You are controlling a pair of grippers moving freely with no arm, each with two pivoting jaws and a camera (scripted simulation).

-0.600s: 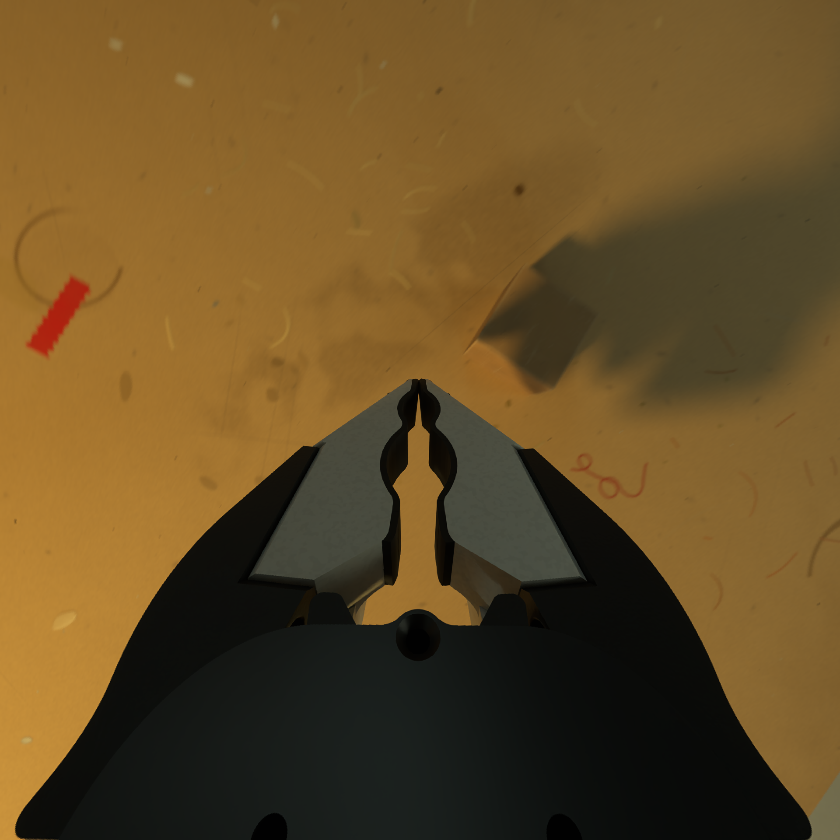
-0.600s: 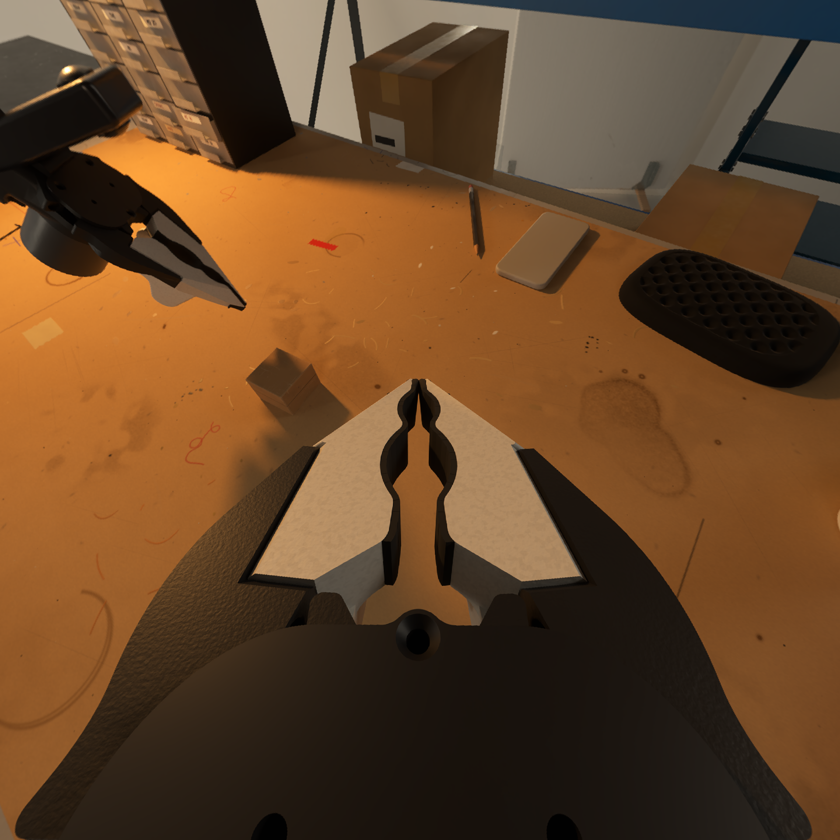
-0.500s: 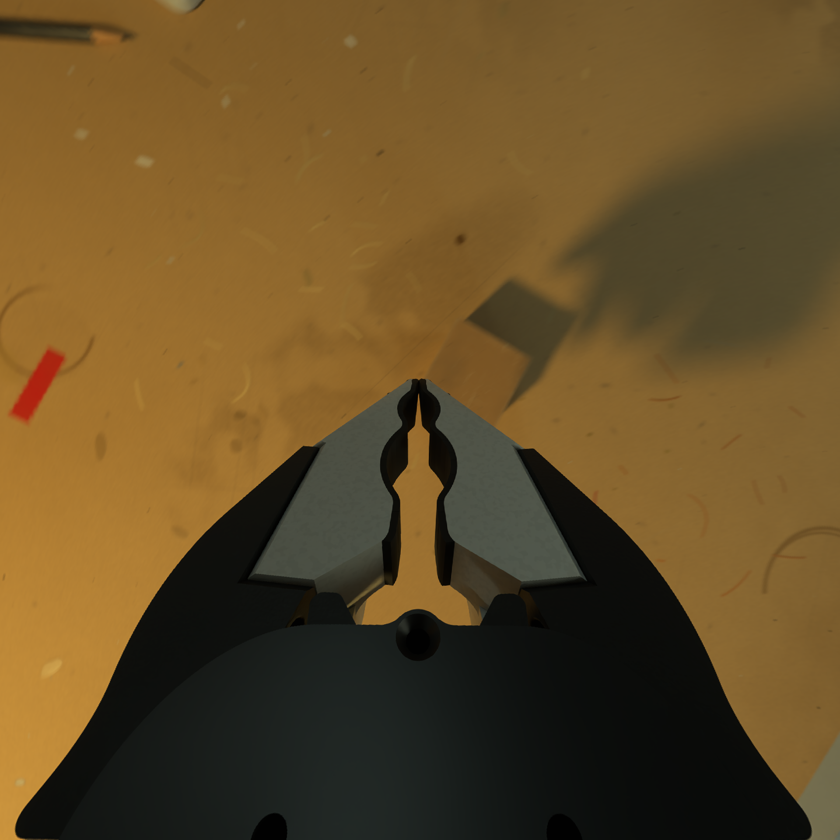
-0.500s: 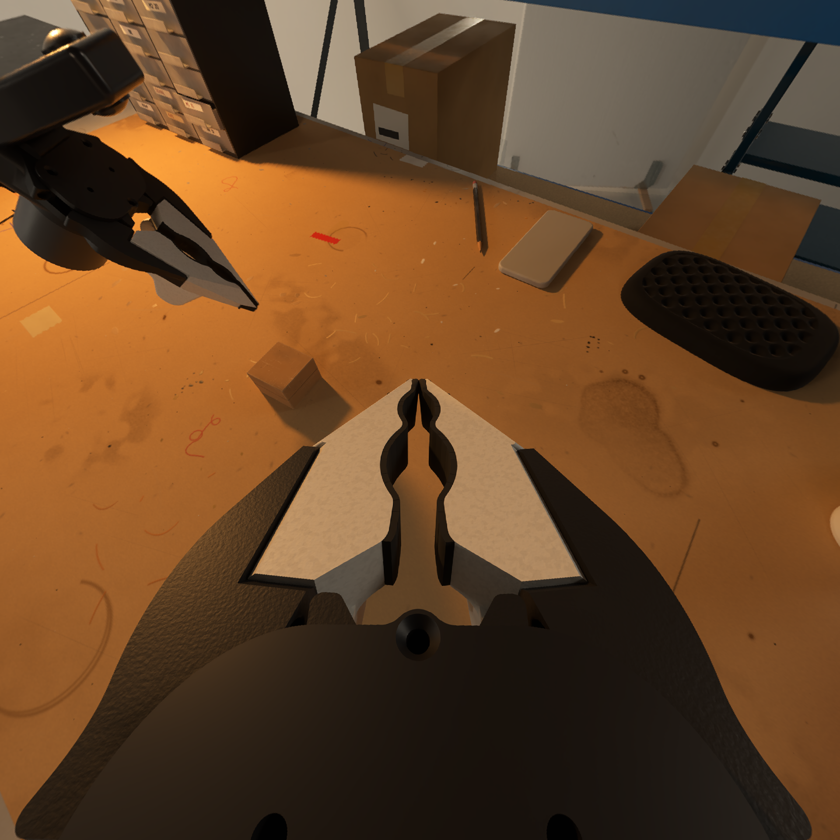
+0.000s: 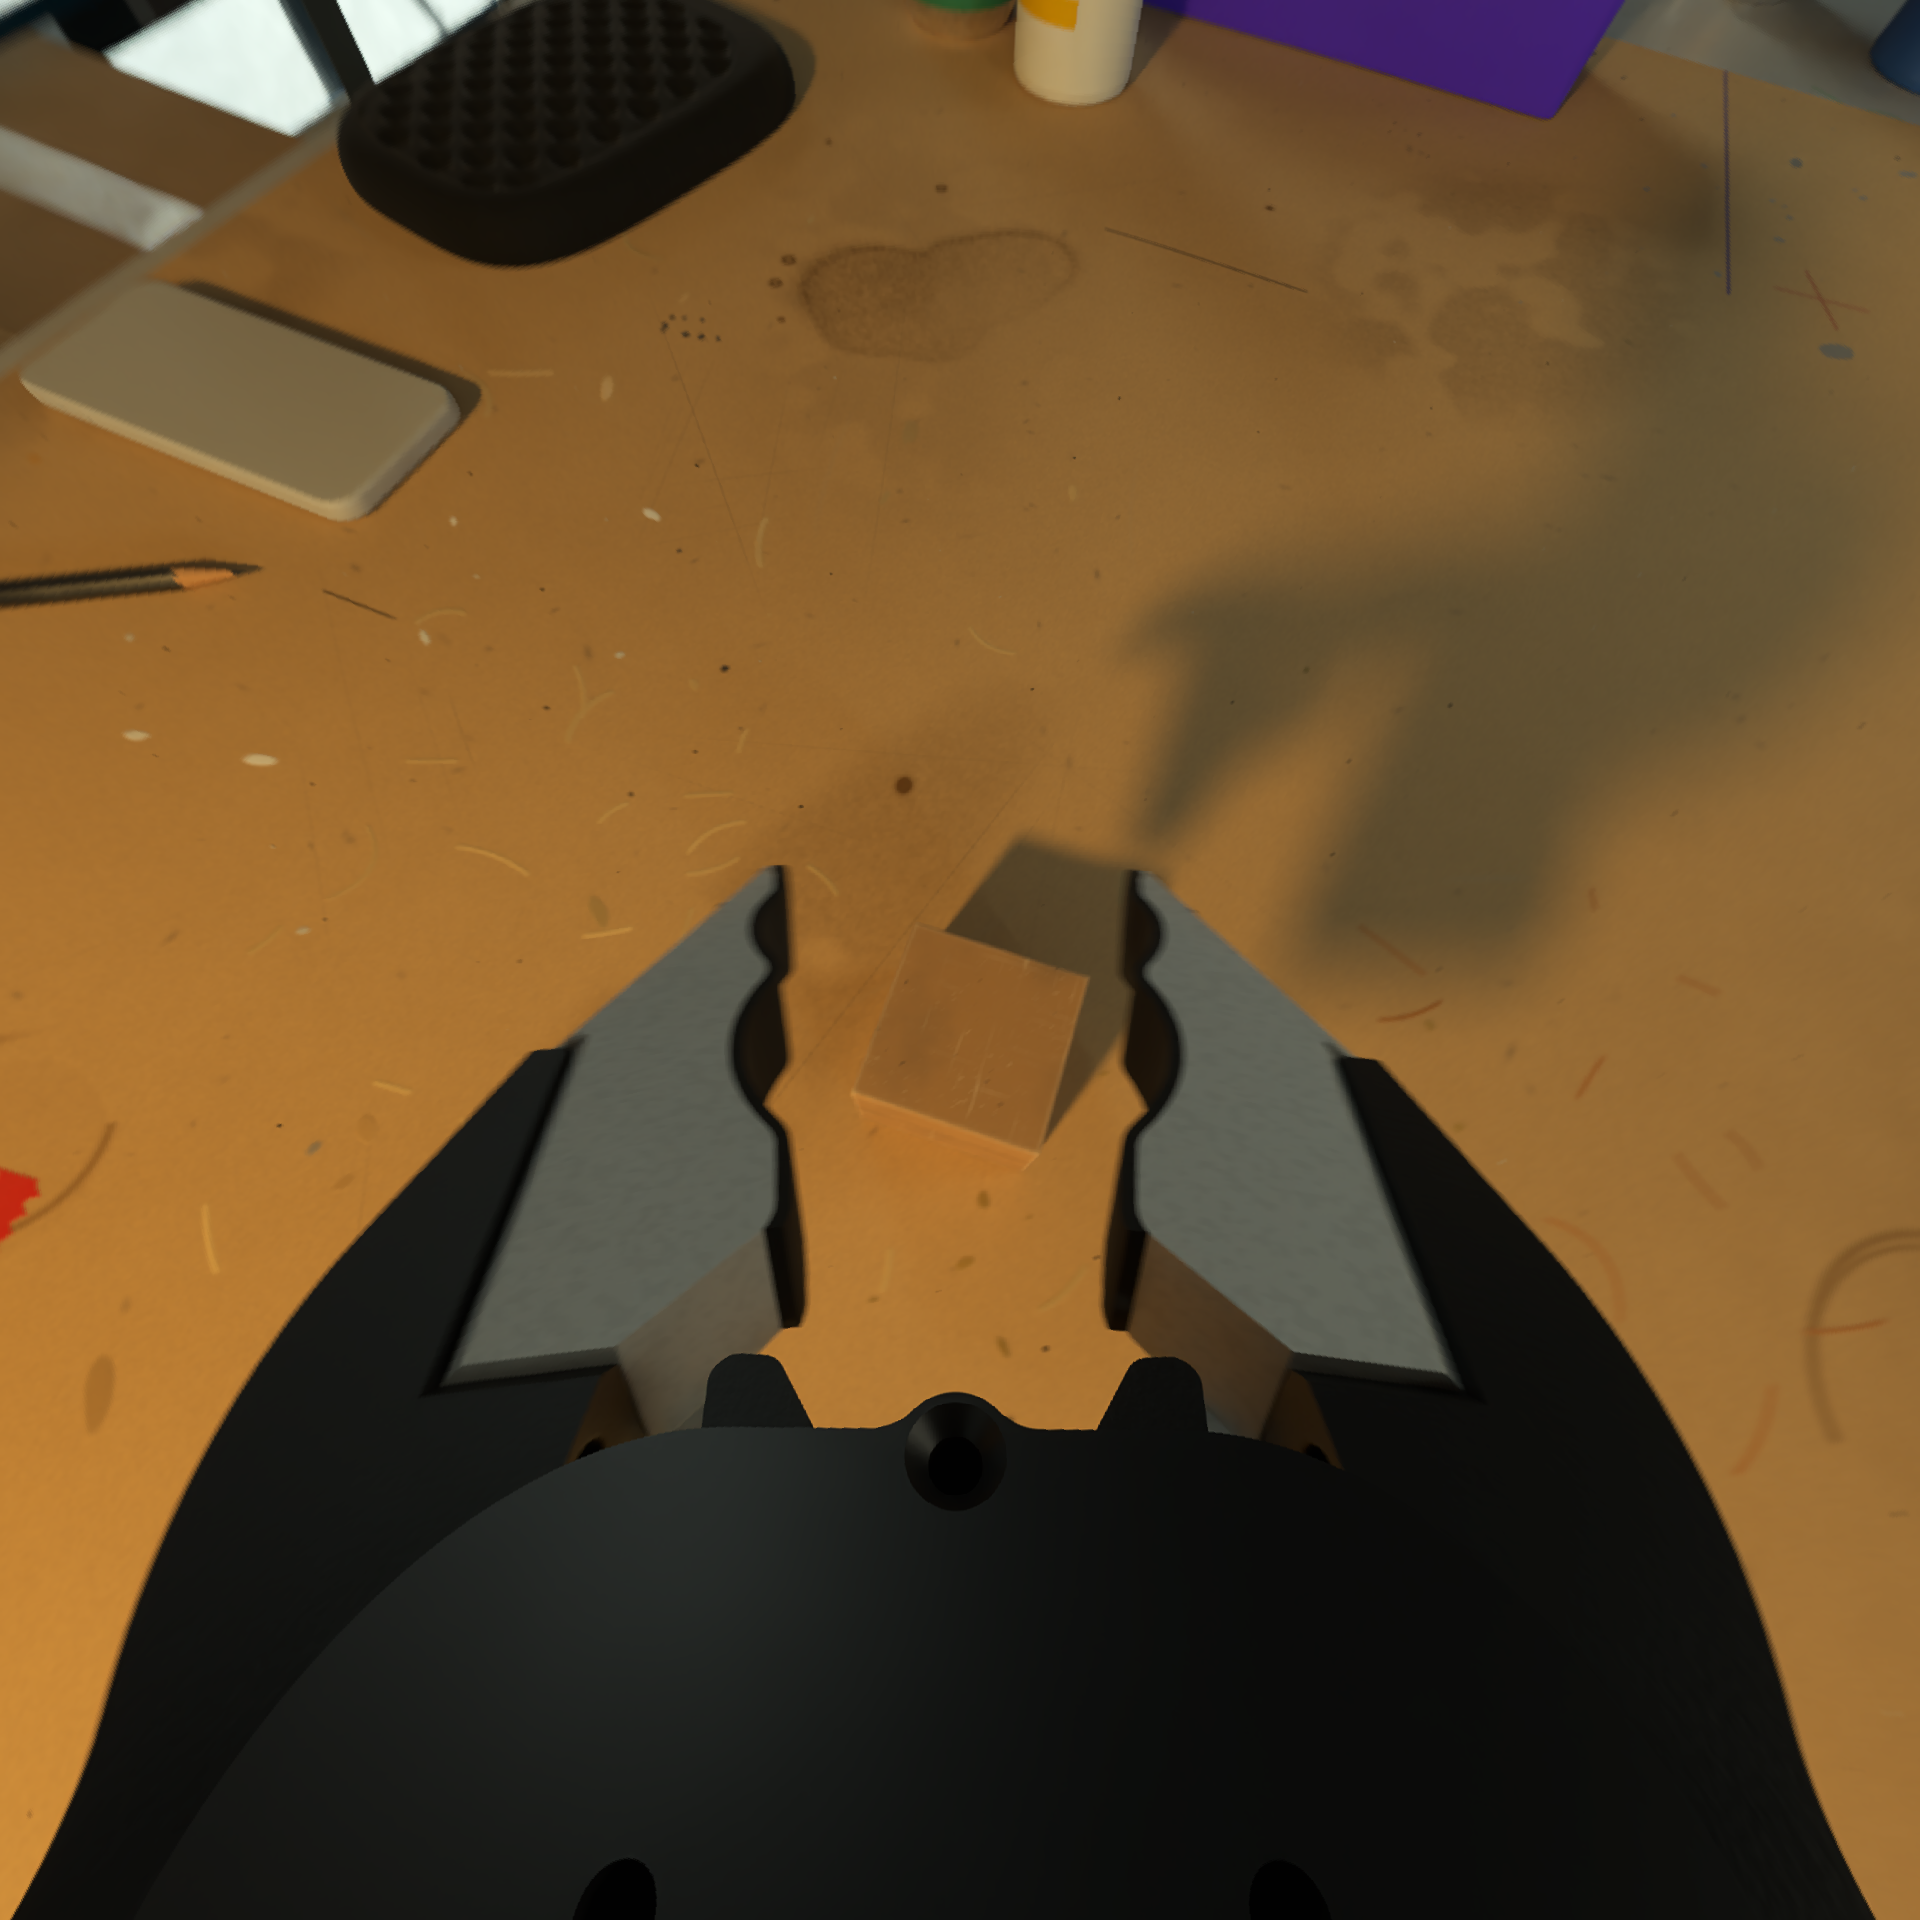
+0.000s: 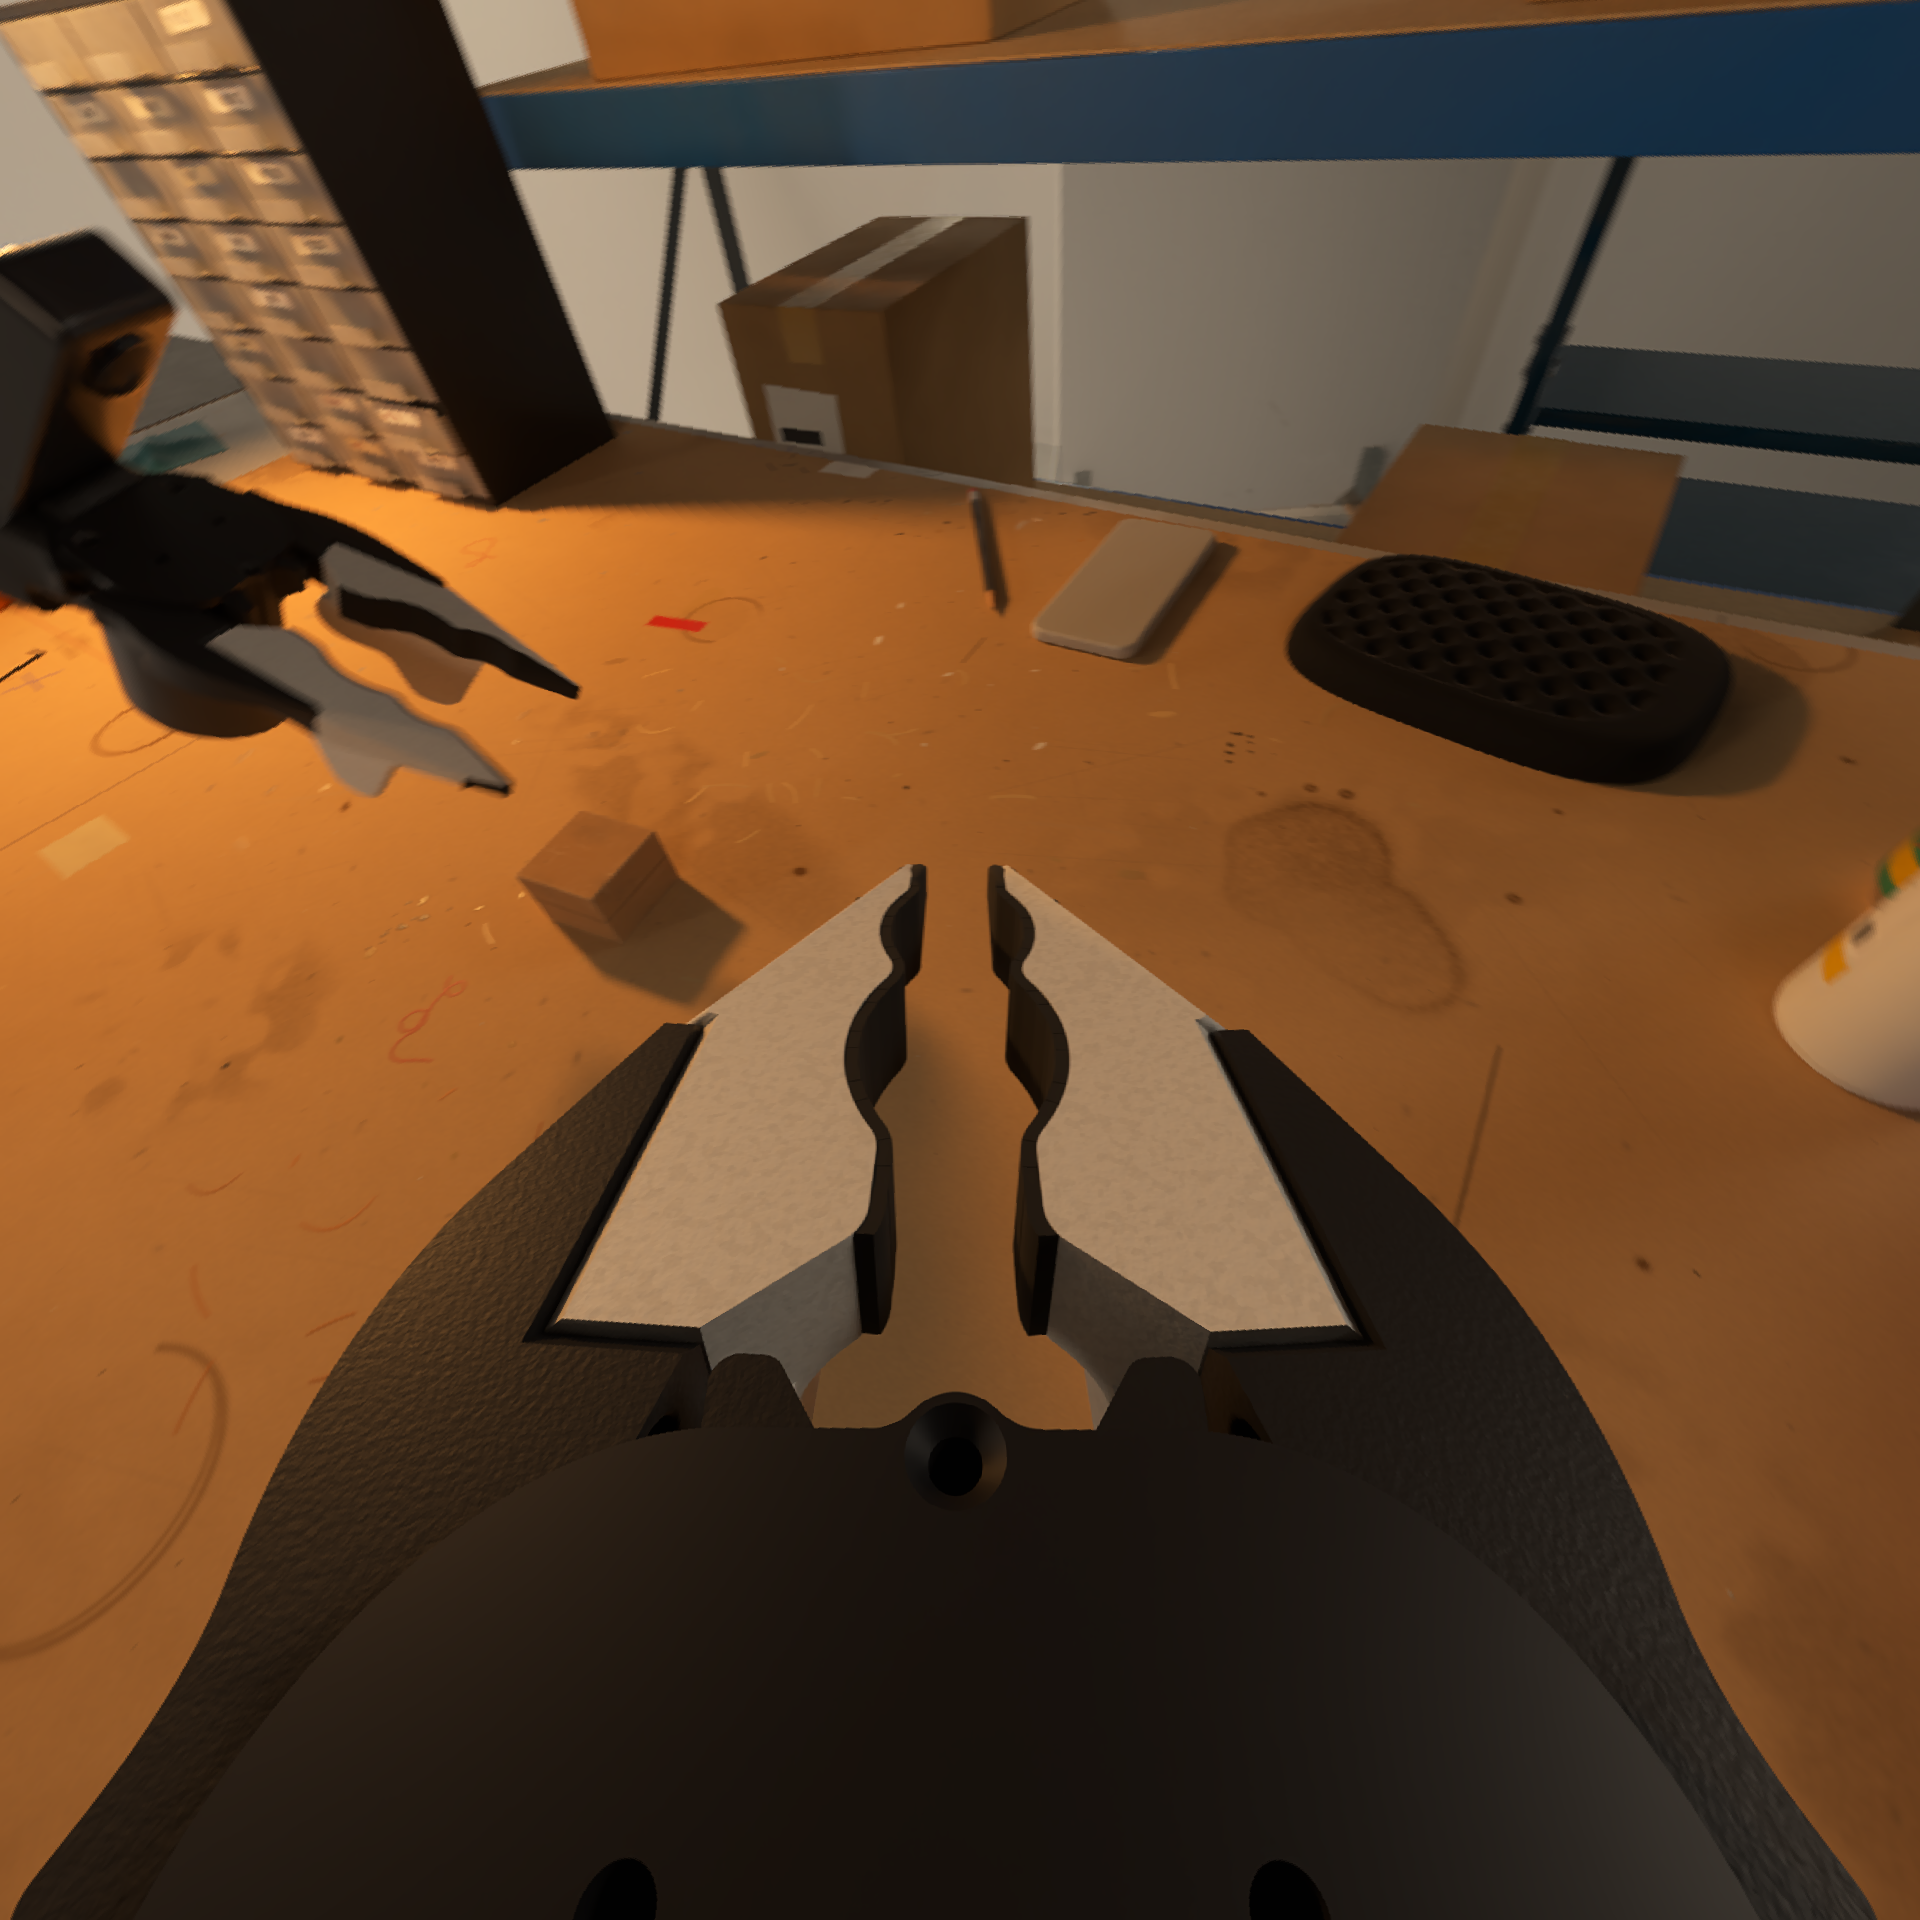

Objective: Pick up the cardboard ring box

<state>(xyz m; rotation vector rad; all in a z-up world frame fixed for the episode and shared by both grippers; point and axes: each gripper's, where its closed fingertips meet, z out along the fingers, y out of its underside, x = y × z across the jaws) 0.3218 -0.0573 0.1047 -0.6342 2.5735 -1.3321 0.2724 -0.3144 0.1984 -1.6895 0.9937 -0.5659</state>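
Observation:
The cardboard ring box (image 5: 971, 1044) is a small brown cube resting on the orange worktop. In the left wrist view it lies between my left gripper's (image 5: 956, 883) wide-open fingers, touching neither. In the right wrist view the box (image 6: 603, 873) sits ahead and to the left of my right gripper (image 6: 956, 878), whose fingers stand a little apart and hold nothing. The left gripper (image 6: 535, 732) shows there too, open, hovering above and left of the box.
A black perforated pad (image 5: 561, 114), a beige flat slab (image 5: 239, 395), a pencil (image 5: 125, 582) and a white bottle (image 5: 1075, 47) lie farther out. A drawer cabinet (image 6: 301, 239) and a cardboard carton (image 6: 883, 343) stand at the back. A white bottle (image 6: 1860, 997) is at the right.
My left gripper has opened wide and now has the box between its fingers. My right gripper has opened slightly and tilted up, showing more of the back wall.

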